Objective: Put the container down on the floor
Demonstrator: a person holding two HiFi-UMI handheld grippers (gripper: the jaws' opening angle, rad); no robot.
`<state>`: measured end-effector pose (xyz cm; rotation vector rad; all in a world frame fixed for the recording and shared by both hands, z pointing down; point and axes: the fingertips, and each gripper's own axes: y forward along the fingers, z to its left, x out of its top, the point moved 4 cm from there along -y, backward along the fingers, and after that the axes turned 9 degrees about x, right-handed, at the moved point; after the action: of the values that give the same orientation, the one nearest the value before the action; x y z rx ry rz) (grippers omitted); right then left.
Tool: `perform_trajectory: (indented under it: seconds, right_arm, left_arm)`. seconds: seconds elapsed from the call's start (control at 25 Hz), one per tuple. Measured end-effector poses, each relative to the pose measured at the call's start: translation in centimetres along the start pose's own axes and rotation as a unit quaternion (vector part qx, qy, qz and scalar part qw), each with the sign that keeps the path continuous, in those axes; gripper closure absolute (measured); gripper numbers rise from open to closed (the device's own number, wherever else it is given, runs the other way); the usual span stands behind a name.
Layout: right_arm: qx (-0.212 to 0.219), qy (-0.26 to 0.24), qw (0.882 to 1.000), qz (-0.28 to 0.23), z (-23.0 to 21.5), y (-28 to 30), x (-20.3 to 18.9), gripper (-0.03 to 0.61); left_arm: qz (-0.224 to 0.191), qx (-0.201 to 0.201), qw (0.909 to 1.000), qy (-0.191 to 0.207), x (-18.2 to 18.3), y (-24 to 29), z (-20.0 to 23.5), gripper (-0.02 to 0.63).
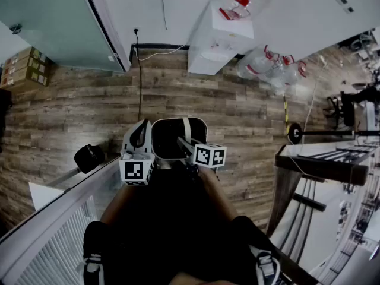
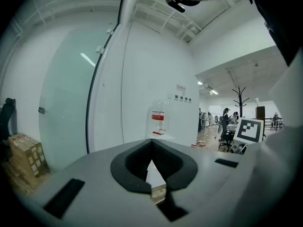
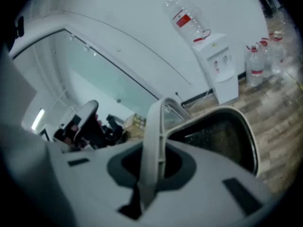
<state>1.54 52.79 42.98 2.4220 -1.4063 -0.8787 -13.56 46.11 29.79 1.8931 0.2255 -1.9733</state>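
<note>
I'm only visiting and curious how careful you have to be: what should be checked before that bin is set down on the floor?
1. Grip: the right claw is shut on the handle: ok.
2. Spare hand: the left claw is shut with nothing in it, beside the container: ok.
3. Landing spot: the wooden floor around the container looks bare: ok. Directly beneath it: cannot tell.
4. Black cord: it lies on the floor just beyond the container, running to the wall: not ok.
5. Contents: the inside looks dark: cannot tell.
</note>
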Motion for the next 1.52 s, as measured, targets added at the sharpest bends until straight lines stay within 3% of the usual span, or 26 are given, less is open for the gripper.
perform_trajectory:
  seconds: [0.16, 0.6, 1.12, 1.32, 1.52]
  right_arm:
    - [0.001, 0.002, 1.000, -0.001, 0.0, 0.1, 0.2, 0.532]
    - [0.011, 0.011, 1.000, -0.001, 0.7, 0.3, 0.2, 0.532]
    - [0.017, 0.033, 0.998, -0.041, 2.9, 4.4, 1.0, 0.532]
    - [0.017, 0.051, 0.997, -0.055, 3.1, 6.0, 2.6, 0.532]
    - [0.029, 0.048, 0.998, -0.036, 2.9, 9.0, 4.7, 0.532]
  left_arm:
    - [-0.006, -0.002, 0.9998, 0.017, -0.6, 0.1, 0.5, 0.588]
    - [-0.001, -0.007, 1.0000, 0.002, -0.6, -0.1, 1.0, 0.588]
    - [-0.015, -0.015, 0.9998, 0.003, 0.3, 0.2, 7.2, 0.588]
    - [-0.013, 0.001, 0.9998, -0.015, -0.1, 0.8, 9.5, 0.586]
    - [-0.005, 0.020, 0.9997, -0.016, -0.8, 2.1, 11.6, 0.588]
